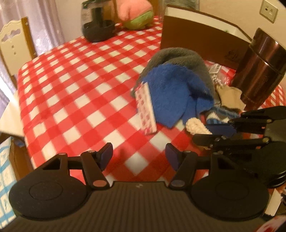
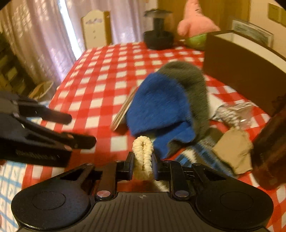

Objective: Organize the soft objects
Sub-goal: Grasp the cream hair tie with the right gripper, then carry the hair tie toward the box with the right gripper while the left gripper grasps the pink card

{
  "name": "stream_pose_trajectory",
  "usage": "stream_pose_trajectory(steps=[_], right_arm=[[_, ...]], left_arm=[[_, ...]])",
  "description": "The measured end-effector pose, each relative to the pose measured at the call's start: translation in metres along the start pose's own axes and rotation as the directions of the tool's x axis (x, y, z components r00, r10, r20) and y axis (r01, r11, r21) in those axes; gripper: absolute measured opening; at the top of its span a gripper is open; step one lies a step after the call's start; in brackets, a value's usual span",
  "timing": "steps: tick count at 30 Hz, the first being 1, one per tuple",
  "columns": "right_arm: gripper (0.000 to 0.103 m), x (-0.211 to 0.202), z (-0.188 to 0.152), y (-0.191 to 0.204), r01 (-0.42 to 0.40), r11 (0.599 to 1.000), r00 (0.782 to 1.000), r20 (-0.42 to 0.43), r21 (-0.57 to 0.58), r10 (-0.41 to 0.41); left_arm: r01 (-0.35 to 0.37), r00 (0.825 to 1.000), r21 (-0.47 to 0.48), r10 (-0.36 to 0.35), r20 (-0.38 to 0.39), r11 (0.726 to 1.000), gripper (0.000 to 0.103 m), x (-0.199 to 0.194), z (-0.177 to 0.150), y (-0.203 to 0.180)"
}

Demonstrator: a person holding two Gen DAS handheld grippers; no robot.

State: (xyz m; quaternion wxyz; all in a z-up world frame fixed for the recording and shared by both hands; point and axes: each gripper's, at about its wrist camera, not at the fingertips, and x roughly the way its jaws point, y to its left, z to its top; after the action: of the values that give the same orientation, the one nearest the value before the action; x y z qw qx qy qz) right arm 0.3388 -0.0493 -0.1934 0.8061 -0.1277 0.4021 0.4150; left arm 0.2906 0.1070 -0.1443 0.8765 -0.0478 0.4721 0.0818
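A pile of soft things lies on the checked tablecloth [image 1: 75, 85]: a blue cloth [image 1: 171, 92] over a grey cloth [image 1: 178, 57], a striped blue sock [image 1: 219, 114], a tan cloth [image 1: 230, 98]. My right gripper [image 2: 143, 164] is shut on a cream fuzzy sock [image 2: 143, 153], also seen in the left wrist view [image 1: 196, 125] between the right gripper's fingers [image 1: 211, 138]. My left gripper [image 1: 139, 155] is open and empty above the tablecloth, left of the pile; it shows in the right wrist view [image 2: 78, 130].
A brown open box [image 1: 196, 37] stands behind the pile, a brown canister [image 1: 259, 67] at right. A red-patterned flat packet [image 1: 145, 110] leans on the blue cloth. A pink and green plush [image 1: 137, 14] and a black glass jug [image 1: 98, 23] stand at the far edge. A chair [image 1: 14, 44] is at left.
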Motion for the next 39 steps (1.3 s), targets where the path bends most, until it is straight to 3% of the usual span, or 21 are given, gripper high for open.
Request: stream_pose_trajectory(steps=[2,7,14,19,21,30,39], right_arm=[[0.021,-0.003,0.004,-0.007,0.008,0.999,1.0,0.013,0.031,-0.008],[0.021,-0.009,0.007,-0.017,0.031,0.997,0.999,0.024,0.077,-0.033],[0.021,-0.014,0.0,-0.024,0.037,0.993,0.999,0.017,0.113,-0.039],[0.021,-0.015,-0.001,-0.026,0.04,0.991,0.999,0.016,0.126,-0.042],[0.021,-0.017,0.0,-0.027,0.039,0.991,0.999,0.019,0.129,-0.042],[0.021,-0.038,0.002,-0.022,0.026,0.991,0.998,0.054,0.134,-0.034],[0.021,-0.068,-0.003,-0.02,0.022,0.989,0.995,0.092,0.145,-0.035]], left_arm=[[0.002,1.0,0.031,-0.003,0.015,1.0,0.063,0.008,0.006,-0.006],[-0.016,1.0,0.1,0.015,0.013,0.995,0.049,0.033,0.015,-0.017],[-0.014,1.0,0.094,0.014,-0.006,0.995,0.03,0.051,0.02,-0.016],[-0.001,1.0,0.084,0.001,0.005,0.996,0.005,0.05,0.023,-0.014],[0.004,1.0,0.074,-0.005,0.015,0.997,0.001,0.046,0.024,-0.013],[-0.001,0.997,0.05,-0.003,0.075,0.999,0.0,0.01,0.019,-0.008],[0.034,0.991,0.062,-0.042,0.128,0.997,0.0,-0.038,0.011,-0.026]])
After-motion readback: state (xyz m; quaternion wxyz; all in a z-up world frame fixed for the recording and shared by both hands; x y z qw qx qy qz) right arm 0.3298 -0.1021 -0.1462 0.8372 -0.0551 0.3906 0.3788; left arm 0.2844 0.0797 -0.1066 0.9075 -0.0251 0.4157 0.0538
